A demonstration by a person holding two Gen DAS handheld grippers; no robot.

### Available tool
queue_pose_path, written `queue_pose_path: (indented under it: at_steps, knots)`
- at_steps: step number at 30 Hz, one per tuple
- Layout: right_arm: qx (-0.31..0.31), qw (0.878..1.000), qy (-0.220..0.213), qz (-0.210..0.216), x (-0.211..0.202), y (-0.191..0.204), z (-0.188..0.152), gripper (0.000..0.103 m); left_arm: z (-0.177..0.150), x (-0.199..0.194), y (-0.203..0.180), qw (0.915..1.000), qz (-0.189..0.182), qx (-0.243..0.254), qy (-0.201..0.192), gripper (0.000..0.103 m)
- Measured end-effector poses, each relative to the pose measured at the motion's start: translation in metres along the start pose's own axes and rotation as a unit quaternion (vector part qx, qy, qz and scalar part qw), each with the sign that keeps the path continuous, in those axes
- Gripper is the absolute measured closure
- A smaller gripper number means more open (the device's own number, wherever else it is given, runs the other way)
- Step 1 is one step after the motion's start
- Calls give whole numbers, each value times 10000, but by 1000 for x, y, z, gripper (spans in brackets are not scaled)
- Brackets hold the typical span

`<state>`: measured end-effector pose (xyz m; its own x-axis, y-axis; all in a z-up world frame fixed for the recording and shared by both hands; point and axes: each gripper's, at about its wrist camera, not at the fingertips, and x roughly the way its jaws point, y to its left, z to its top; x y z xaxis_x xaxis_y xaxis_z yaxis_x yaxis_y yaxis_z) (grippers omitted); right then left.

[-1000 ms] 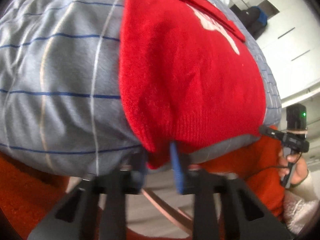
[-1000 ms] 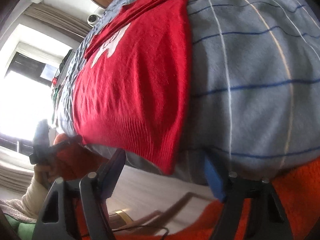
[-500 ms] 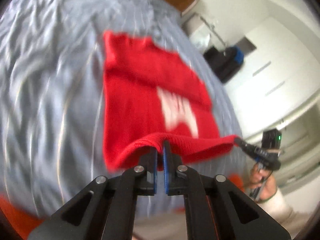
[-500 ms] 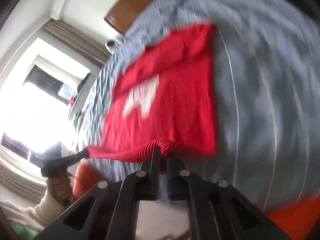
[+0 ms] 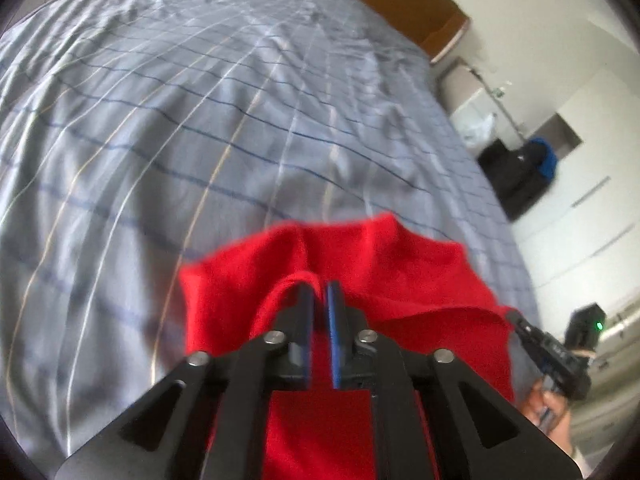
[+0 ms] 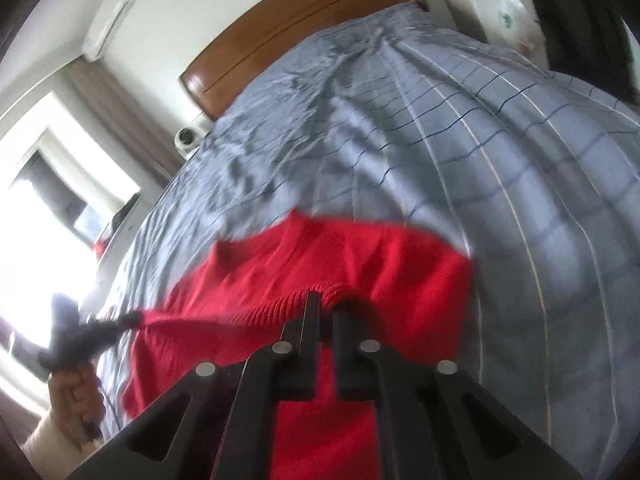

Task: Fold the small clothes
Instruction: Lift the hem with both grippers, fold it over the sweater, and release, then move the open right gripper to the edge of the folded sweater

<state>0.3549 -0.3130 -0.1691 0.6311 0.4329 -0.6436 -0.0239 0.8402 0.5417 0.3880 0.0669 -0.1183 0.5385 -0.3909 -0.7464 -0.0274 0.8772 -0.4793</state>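
A red knitted sweater (image 5: 420, 280) lies on the grey checked bedsheet (image 5: 200, 120) and is lifted at its ribbed hem. My left gripper (image 5: 320, 292) is shut on one corner of the hem. My right gripper (image 6: 326, 300) is shut on the other corner of the ribbed hem (image 6: 264, 312). The hem is stretched between the two grippers and held over the sweater's body (image 6: 380, 264). The right gripper also shows in the left wrist view (image 5: 532, 340), and the left gripper in the right wrist view (image 6: 120, 322). The white print on the sweater is hidden.
A wooden headboard (image 6: 288, 28) stands at the far end of the bed. A white cabinet (image 5: 476, 108) and a dark bag (image 5: 516, 172) stand beside the bed on the right. A bright window (image 6: 36, 220) is on the left side.
Both grippers closed on the sweater's hem and lifted it, then carried it forward over the sweater toward the headboard. The white print is now covered.
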Motion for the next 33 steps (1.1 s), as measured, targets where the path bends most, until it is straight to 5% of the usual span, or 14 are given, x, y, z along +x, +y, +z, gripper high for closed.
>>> queue_pose_path:
  at_steps: [1, 2, 3, 4, 5, 10, 12, 15, 17, 20, 24, 28, 33]
  knots:
    - [84, 9999, -36, -41, 6, -4, 4, 95, 6, 4, 6, 9997, 154, -141, -88, 77]
    - [173, 9998, -107, -89, 11, -8, 6, 92, 11, 4, 11, 9992, 171, -317, -161, 53]
    - [247, 9993, -214, -193, 11, -11, 8, 77, 15, 2, 17, 9985, 144, -473, -245, 35]
    - [315, 9985, -369, -269, 9, -13, 12, 62, 16, -6, 23, 9970, 125, -649, -398, 32]
    - [363, 9977, -499, -269, 5, -14, 14, 58, 15, -13, 26, 9964, 80, -684, -495, 32]
    - [-373, 9980, -497, 93, -26, 13, 9, 58, -19, -43, 5, 9990, -190, 280, -294, 27]
    - [-757, 9960, -192, 435, -32, 31, -6, 57, -45, -41, -5, 9974, -191, 690, -76, 8]
    - [-1108, 9907, 571, 552, -21, 39, -41, 44, -87, -27, -4, 9920, 372, 1151, 359, 11]
    - [-1276, 9868, 956, -289, -9, 28, -64, 46, -103, -34, 4, 9901, 740, 1119, 415, 19]
    - [-1241, 9895, 499, -543, -46, 31, -83, 52, -126, -78, 0, 9934, 703, 896, 142, 13]
    - [-1578, 9871, 52, -282, -95, 60, -123, 32, -168, -119, -24, 9825, 1177, 1418, -259, 7]
    - [-1775, 9830, 107, -467, -107, 71, -174, 32, -197, -128, -32, 9740, 1525, 1630, -386, 7]
    - [-1478, 9876, 232, -487, -108, 70, -204, 32, -208, -133, -28, 9759, 1576, 1467, -365, 7]
